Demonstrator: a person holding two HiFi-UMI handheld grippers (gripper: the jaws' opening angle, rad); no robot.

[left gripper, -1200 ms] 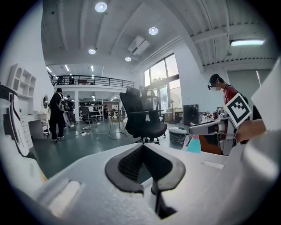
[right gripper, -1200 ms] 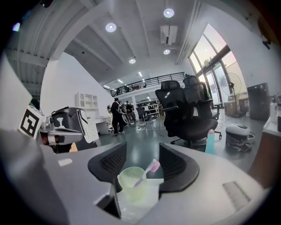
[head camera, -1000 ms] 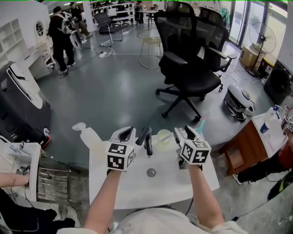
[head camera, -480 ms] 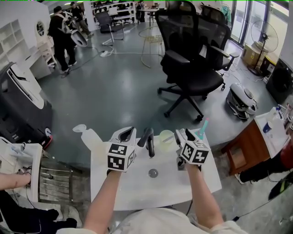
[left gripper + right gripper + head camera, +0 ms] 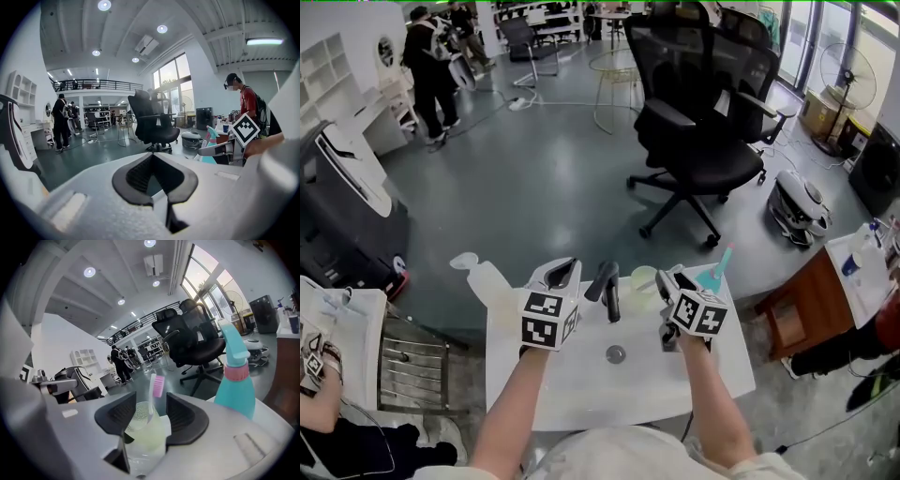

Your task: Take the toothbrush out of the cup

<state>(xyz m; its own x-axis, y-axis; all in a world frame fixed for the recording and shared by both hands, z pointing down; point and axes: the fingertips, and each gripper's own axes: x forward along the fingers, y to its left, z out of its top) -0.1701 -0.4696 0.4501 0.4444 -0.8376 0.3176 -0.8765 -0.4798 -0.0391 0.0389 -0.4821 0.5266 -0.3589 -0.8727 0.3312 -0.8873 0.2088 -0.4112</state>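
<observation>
At the far edge of the white worktop (image 5: 572, 384), the toothbrush (image 5: 153, 394) stands in a pale cup (image 5: 146, 430). It looks light, thin and stiff. The right tongs (image 5: 150, 417) are closing with both between them, not touching yet. Best to pinch the bare stem. The left tongs (image 5: 154, 173) are apart and empty.

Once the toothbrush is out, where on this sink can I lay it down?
Free: the sink in front of the drain, and its left side beside the left gripper. Crowded: the back edge, where faucet, cup and spray bottle stand together.
</observation>
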